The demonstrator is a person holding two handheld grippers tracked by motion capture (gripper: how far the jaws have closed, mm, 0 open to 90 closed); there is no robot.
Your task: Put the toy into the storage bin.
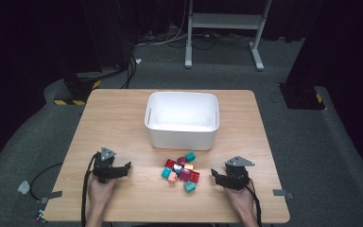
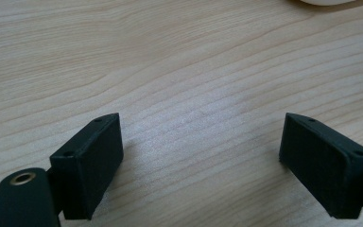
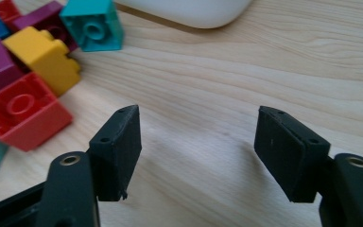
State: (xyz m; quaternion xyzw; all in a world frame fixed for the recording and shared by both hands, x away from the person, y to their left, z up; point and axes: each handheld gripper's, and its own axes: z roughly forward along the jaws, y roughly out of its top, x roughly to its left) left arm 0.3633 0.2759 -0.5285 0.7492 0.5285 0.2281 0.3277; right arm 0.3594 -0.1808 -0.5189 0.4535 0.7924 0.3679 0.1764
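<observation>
Holding my right gripper point(image 1: 216, 176) wide at three o'clock of the brick pile point(image 1: 182, 171), my left gripper point(image 1: 123, 168) wide at nine, I judge a hasty grab could scatter bricks short of the white bin point(image 1: 181, 135).

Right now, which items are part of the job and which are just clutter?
In the job:
- pile of toy bricks
- white bin, empty
- left gripper and right gripper, both open on the table

Lying about:
- cables on the floor
- white stand behind the table
</observation>
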